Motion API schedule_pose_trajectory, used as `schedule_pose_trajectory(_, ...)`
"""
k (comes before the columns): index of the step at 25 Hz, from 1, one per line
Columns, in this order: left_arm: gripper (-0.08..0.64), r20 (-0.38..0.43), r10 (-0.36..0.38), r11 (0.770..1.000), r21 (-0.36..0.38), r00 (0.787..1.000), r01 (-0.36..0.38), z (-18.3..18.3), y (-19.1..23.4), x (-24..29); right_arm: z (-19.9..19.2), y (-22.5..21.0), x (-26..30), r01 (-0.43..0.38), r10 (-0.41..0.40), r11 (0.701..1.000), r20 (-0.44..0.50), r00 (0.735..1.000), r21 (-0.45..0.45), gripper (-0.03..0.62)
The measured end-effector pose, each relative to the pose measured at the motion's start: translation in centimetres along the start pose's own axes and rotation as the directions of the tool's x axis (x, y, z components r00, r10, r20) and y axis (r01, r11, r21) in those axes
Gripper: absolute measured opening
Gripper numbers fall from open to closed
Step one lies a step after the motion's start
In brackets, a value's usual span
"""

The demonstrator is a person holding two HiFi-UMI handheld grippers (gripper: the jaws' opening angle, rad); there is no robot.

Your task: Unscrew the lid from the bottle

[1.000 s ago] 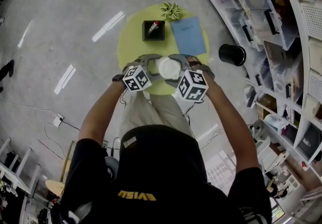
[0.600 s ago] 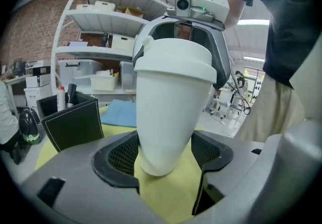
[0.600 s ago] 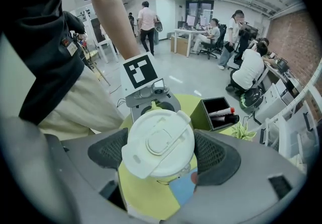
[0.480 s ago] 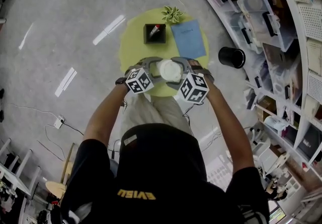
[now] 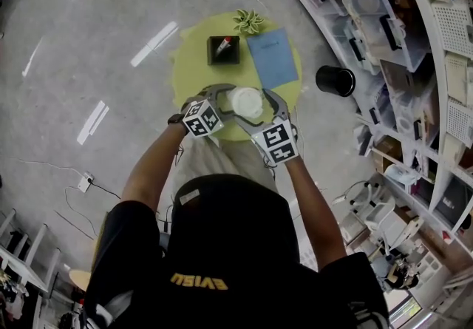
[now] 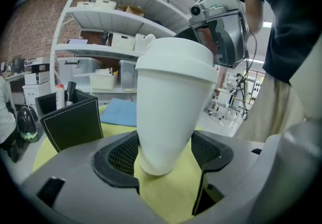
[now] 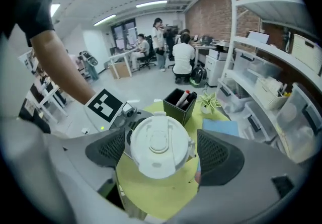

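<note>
Plainly, white bottle (image 6: pixel 171 112) with lid (image 7: pixel 158 145); yellow shirt lettering (image 5: pixel 198 282), seemingly "EVISU"

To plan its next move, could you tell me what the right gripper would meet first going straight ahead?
Probably the white lid of the bottle, which lies dead ahead between the right gripper fingers. They have just been opening and stand off it.

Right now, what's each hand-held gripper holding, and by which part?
The left hand-held gripper clamps the white bottle by its narrow lower body. The right hand-held gripper holds nothing: its jaws have just been opening and straddle the lid without pressing.
</note>
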State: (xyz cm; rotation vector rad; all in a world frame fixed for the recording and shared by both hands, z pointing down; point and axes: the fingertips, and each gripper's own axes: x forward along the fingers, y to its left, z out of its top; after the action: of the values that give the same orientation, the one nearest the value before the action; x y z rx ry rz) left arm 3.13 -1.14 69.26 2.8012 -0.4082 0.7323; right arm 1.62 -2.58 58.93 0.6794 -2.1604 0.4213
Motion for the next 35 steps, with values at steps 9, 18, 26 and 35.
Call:
schedule_pose_trajectory(9,0.344,0.001,-0.001,1.000,-0.014,1.000,0.001,0.0,0.0,0.1,-0.9,-0.9,1.0,0.199,-0.198,0.941,-0.031,0.980,0.275,0.394)
schedule_pose_trajectory(18,0.344,0.002,-0.011,1.000,-0.016,1.000,0.011,-0.1,-0.1,0.2,-1.0,-0.9,1.0,0.188,-0.187,0.951,-0.027,0.982,0.245,0.387)
schedule_pose_trajectory(26,0.344,-0.004,-0.016,1.000,-0.014,1.000,0.016,-0.2,-0.1,0.5,-1.1,-0.6,1.1,0.097,-0.093,0.987,-0.032,0.995,0.126,0.387)
schedule_pose_trajectory(35,0.344,-0.012,-0.024,1.000,-0.009,1.000,0.024,-0.2,0.0,0.2,-0.9,0.4,1.1,-0.106,0.099,0.987,-0.067,0.993,-0.122,0.387)
